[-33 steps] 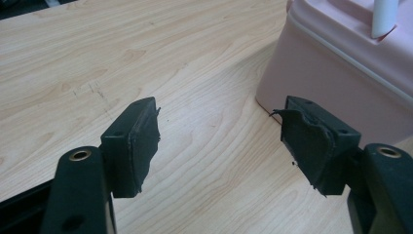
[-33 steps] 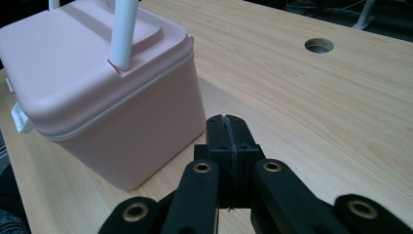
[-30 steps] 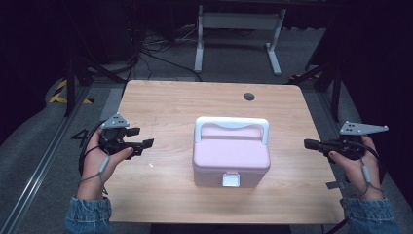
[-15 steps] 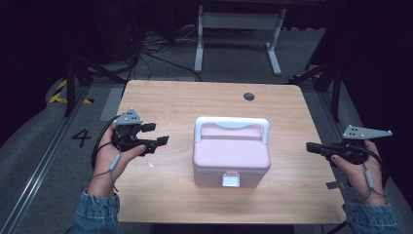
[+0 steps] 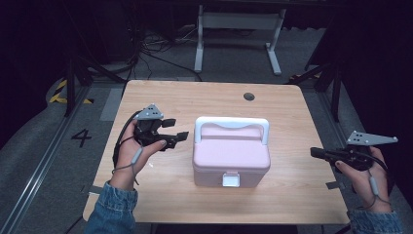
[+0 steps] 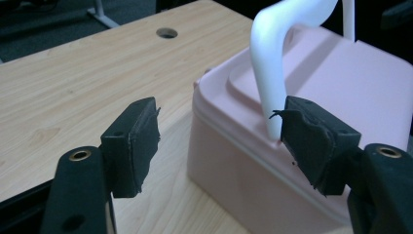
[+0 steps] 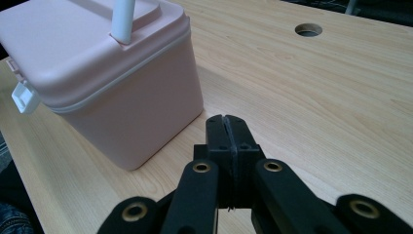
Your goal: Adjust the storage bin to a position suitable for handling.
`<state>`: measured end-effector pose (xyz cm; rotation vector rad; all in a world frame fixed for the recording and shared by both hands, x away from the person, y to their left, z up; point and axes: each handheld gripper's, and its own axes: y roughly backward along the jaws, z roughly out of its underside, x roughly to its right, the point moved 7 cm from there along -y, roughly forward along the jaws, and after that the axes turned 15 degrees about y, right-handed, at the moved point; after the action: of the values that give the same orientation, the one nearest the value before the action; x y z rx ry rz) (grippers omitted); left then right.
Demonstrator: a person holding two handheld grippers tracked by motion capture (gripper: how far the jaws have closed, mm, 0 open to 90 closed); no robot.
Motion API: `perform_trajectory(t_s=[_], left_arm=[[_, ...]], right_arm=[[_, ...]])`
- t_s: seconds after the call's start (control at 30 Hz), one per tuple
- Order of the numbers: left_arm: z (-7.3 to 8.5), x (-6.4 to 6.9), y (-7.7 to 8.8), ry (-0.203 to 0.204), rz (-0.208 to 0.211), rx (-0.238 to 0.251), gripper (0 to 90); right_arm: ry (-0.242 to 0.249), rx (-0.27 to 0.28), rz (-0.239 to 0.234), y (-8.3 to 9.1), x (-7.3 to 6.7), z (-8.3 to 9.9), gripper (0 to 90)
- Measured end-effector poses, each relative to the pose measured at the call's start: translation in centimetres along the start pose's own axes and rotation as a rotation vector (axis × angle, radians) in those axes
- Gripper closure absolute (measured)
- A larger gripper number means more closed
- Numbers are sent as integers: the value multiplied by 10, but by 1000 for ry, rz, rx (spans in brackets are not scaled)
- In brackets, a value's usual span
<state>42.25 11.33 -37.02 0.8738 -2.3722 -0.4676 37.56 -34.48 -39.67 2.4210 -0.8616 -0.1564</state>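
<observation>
while a person holds a pair of tongs in each hand at a wooden tabletop, the scene reads as follows.
box: a pale pink plastic box sits near the middle of the tabletop, lid down, closer to the person's edge than to the far edge.
handle: a white handle arches upright over the lid of the box, along its far side.
latch: a small white latch hangs at the front of the box, facing the person.
left tongs: the left tongs hover just beside the left end of the box, pointing toward it, jaws released and wide apart; in the left gripper view one pad floats over bare wood and the other sits in front of the foot of the handle, and whether it touches there cannot be told.
right tongs: the right tongs hang off the right end of the box, well apart from it, pointing toward it; in the right gripper view the jaws are clenched together with nothing between them.
hole: a round dark hole lies in the tabletop near the far edge.
floor: a white metal stand is on the dark floor beyond the tabletop, and a painted number four marks the floor at the left.
</observation>
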Motion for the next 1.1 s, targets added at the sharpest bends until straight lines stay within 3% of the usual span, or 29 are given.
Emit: perform_trajectory(t_s=[0.17,0.4,0.5,0.7,0.83,0.97,1.1], left_arm=[[-4,7,-14,10,25,22,299],[-4,14,-32,-4,53,16,298],[-4,17,-41,-38,42,10,322],[-5,24,-51,-81,50,11,422],[-6,32,-54,-100,77,27,478],[-7,33,-53,-121,56,35,509],[-8,34,-50,-127,52,49,601]], right_arm=[[-3,-7,7,3,-2,4,900],[-4,-13,11,3,-2,6,900],[-3,-13,11,3,-3,6,900],[-5,-20,5,1,-4,7,900],[-3,-20,2,-1,-5,7,900],[-3,-21,2,-1,-5,7,900],[-1,-20,1,-1,-5,7,900]])
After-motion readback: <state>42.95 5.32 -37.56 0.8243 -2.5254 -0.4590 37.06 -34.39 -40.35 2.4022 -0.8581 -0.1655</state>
